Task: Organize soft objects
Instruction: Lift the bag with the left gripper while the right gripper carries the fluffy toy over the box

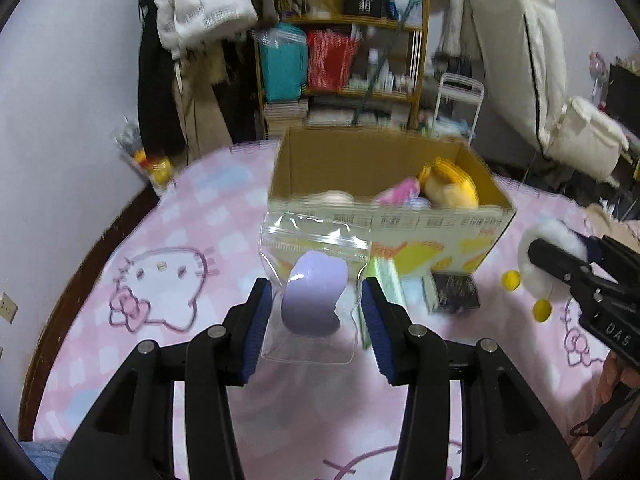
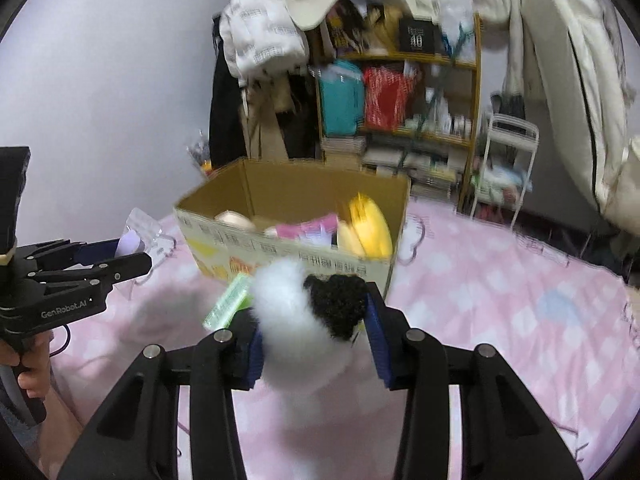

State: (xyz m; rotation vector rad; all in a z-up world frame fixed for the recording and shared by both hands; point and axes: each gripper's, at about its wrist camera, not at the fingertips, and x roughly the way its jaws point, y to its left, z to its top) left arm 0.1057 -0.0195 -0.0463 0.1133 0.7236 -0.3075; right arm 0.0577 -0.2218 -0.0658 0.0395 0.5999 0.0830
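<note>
My left gripper [image 1: 318, 320] is shut on a clear zip bag [image 1: 316, 240] with a lilac soft sponge [image 1: 314, 296] inside, held above the pink bed in front of the cardboard box [image 1: 440, 228]. My right gripper [image 2: 314, 340] is shut on a white fluffy plush [image 2: 288, 304] with a black woolly patch [image 2: 338, 304]. The plush also shows in the left wrist view [image 1: 548, 240], with two yellow pompoms [image 1: 542, 310] hanging below it. The box [image 2: 288, 248] holds a yellow plush [image 2: 368, 228], a pink item [image 2: 308, 226] and a beige one [image 2: 236, 220].
A green packet [image 2: 226, 304] and a dark small box [image 1: 456, 290] lie on the pink Hello Kitty sheet [image 1: 160, 280] by the cardboard box. A cluttered wooden shelf [image 1: 348, 68], hanging clothes and a white folding chair [image 1: 458, 100] stand behind the bed. The left gripper shows at the left of the right wrist view [image 2: 132, 256].
</note>
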